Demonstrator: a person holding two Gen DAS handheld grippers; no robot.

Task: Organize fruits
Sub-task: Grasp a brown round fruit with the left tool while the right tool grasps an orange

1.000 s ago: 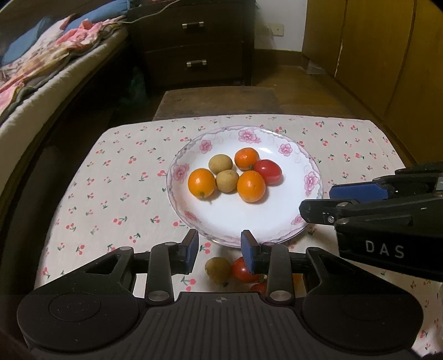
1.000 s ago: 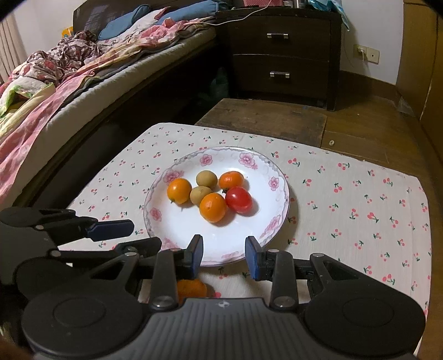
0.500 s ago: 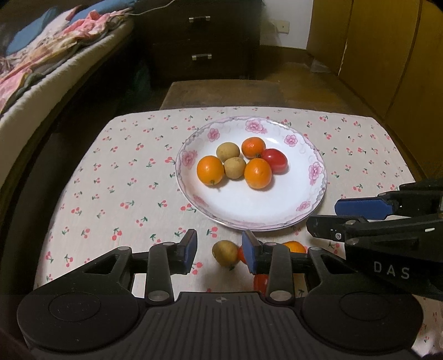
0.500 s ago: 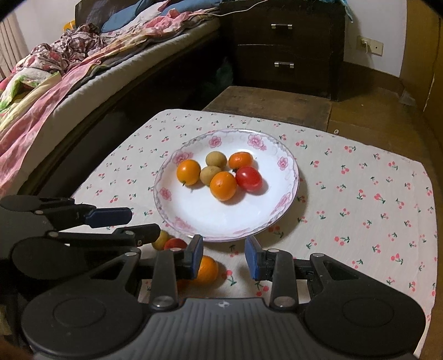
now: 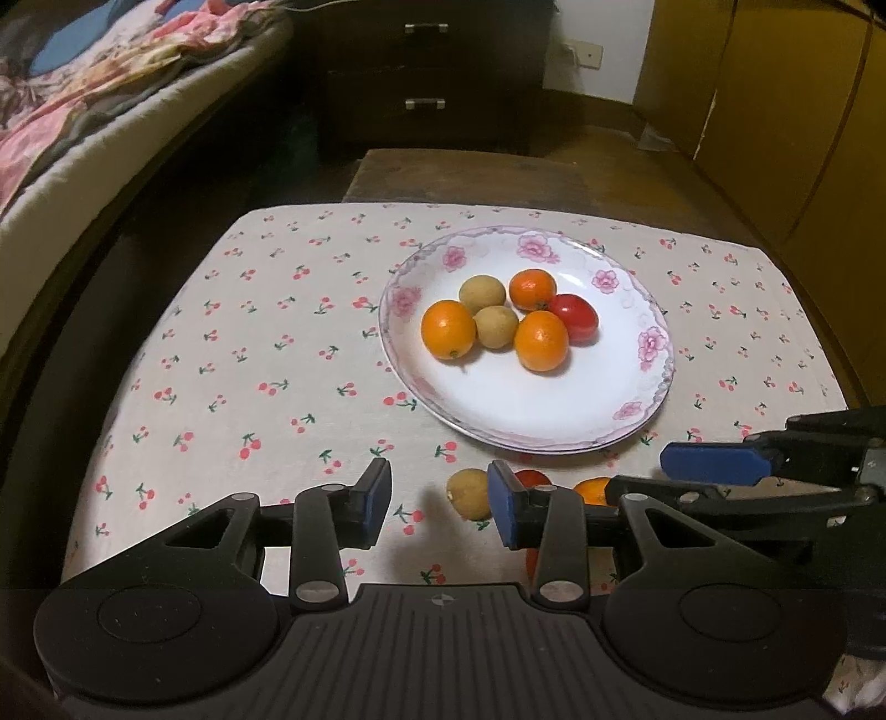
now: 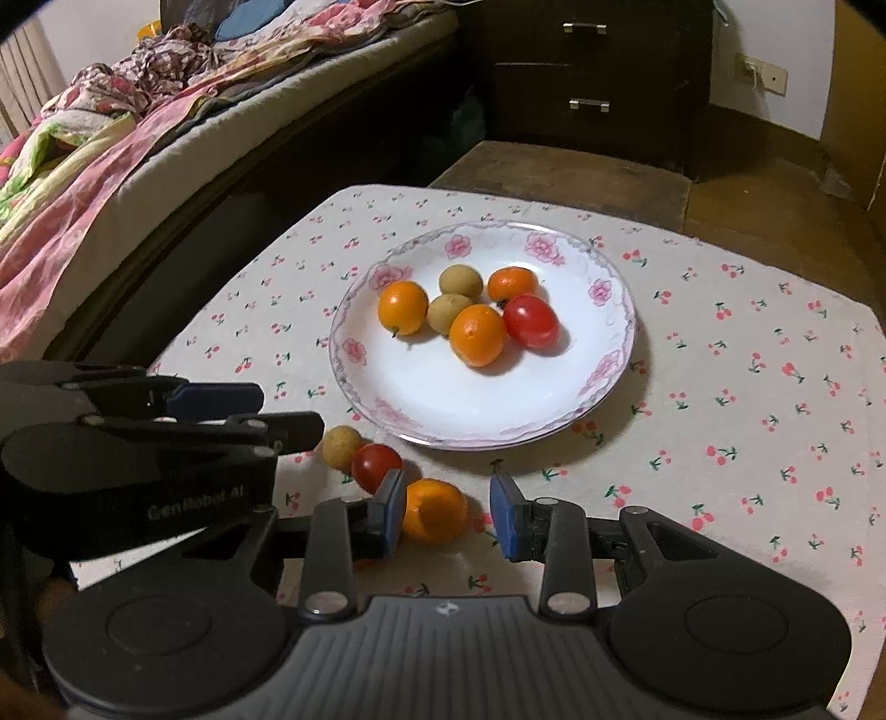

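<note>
In the left wrist view, the left gripper's right finger (image 5: 506, 512) covered most of a loose red tomato (image 5: 532, 477) and part of a loose orange (image 5: 591, 492) below the plate (image 5: 637, 426). In the right wrist view, the right gripper's left finger (image 6: 387, 512) hid the loose orange's (image 6: 434, 509) left side, and the bed (image 6: 111, 138) ran off the frame.

You face a dark dresser (image 6: 598, 83) against the white wall (image 6: 775, 44). Left of the dresser runs a bed (image 6: 166, 138) with rumpled blankets; right of it, yellow cabinet doors (image 5: 775, 111) over wooden floor (image 5: 609, 149).
</note>
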